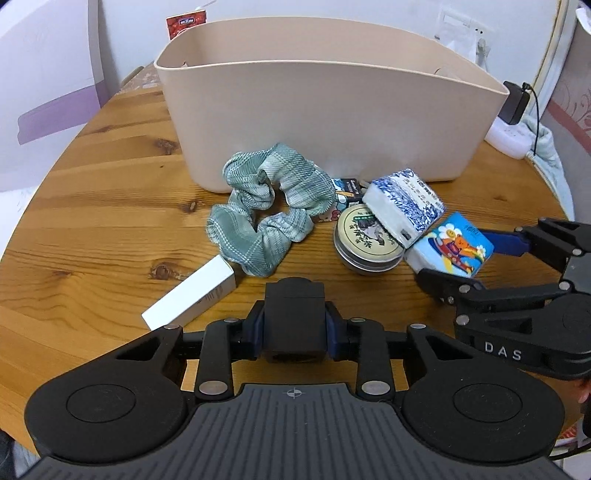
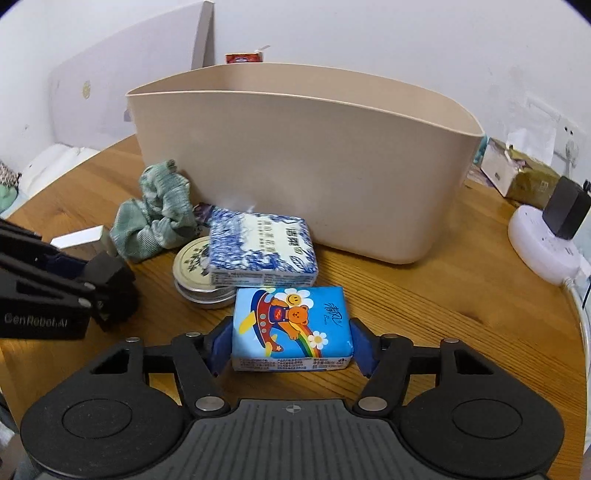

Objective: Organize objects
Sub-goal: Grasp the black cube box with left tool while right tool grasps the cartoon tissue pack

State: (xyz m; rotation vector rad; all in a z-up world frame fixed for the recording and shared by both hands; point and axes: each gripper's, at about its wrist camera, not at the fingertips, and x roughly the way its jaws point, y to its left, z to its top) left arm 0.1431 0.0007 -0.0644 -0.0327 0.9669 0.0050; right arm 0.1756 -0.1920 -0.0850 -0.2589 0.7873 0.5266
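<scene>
A beige bin [image 1: 317, 118] [image 2: 306, 184] stands on the round wooden table [image 1: 110, 177]. In front of it lie a green scrunchie [image 1: 266, 206] [image 2: 159, 218], a white box [image 1: 190, 293], a round tin [image 1: 364, 240] [image 2: 192, 273], a blue-and-white tissue pack [image 1: 404, 206] [image 2: 262, 247] leaning on the tin, and a blue cartoon tissue pack [image 1: 456, 249] [image 2: 291, 328]. My left gripper [image 1: 294, 325] is shut on a black block [image 1: 294, 317] above the table. My right gripper [image 2: 291, 343] [image 1: 480, 258] has its fingers on both sides of the cartoon pack, touching it.
A white power strip [image 2: 546, 247] [image 1: 511, 138] with a black adapter [image 2: 567, 206] sits at the table's right edge. A small carton [image 2: 517, 177] lies behind it. A red box [image 1: 184, 22] shows behind the bin. A white wall is at the back.
</scene>
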